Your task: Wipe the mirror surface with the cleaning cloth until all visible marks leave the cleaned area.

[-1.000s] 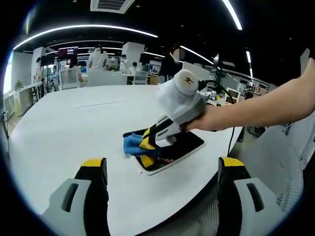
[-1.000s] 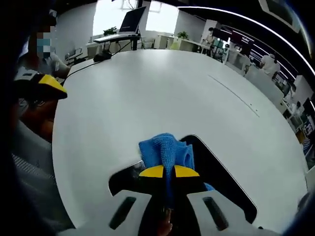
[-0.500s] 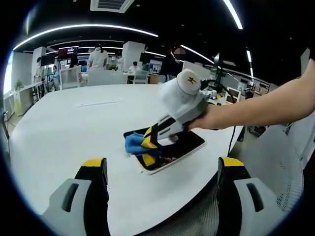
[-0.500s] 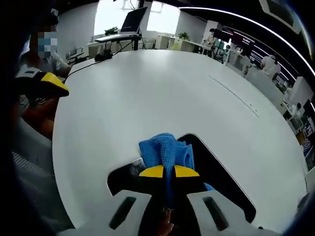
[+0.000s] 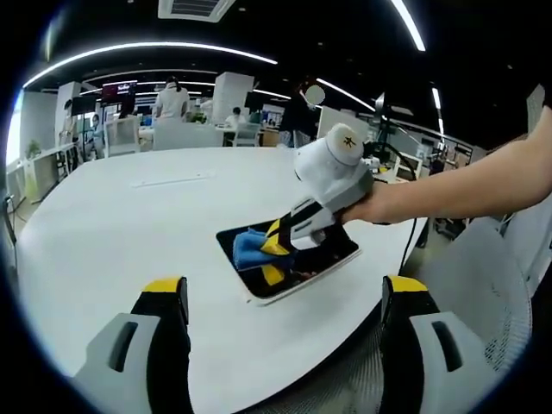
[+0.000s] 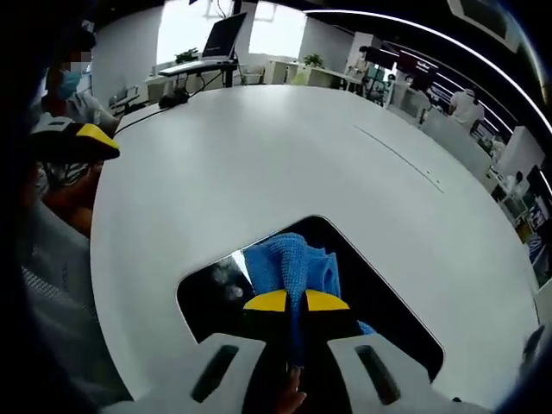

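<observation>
A dark rectangular mirror (image 5: 332, 255) (image 6: 388, 302) with a white rim lies flat on the white table (image 5: 129, 216). My right gripper (image 5: 274, 248) (image 6: 291, 300) is shut on the blue cleaning cloth (image 5: 250, 247) (image 6: 289, 263) and presses it onto the mirror's glass, well inside the rim. A person's hand and bare arm (image 5: 466, 185) hold that gripper. My left gripper (image 5: 285, 297) hangs open over the table's near edge, short of the mirror, with nothing between its yellow-tipped fingers (image 5: 164, 289). It also shows at the left of the right gripper view as a yellow tip (image 6: 86, 138).
The round white table (image 6: 259, 155) spreads wide beyond the mirror. A laptop (image 6: 226, 36) sits at its far side. A mesh chair back (image 5: 492, 302) stands near the table edge. People, desks and chairs fill the office behind.
The right gripper has slid the cloth from the mirror's edge farther onto the glass, toward its middle. The left gripper has stayed put.
</observation>
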Available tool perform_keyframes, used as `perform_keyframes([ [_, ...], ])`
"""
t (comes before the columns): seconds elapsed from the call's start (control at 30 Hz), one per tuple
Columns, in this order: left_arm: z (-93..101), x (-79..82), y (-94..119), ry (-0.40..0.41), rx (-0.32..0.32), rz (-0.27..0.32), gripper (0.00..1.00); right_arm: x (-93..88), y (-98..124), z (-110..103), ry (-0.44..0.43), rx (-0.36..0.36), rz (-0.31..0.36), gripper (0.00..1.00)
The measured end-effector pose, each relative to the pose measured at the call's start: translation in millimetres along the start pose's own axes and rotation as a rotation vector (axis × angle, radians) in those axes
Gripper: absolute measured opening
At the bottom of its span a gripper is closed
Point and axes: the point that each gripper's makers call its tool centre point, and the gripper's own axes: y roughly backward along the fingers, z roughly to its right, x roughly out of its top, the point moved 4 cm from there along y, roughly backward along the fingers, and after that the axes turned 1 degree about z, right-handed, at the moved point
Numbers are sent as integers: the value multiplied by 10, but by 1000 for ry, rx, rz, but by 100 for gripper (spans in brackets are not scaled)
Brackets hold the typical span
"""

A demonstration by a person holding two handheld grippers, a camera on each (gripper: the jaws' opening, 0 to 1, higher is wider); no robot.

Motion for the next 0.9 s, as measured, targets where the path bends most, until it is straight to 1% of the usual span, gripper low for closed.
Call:
perform_keyframes([
  [0.6,-3,-10,5,-1,3,-8,92,-114,105,72,-25,-18,-4,0],
  [0.9,-8,-10,7,0,3,-5,92,-207,151,160,-37,-30,-6,0],
])
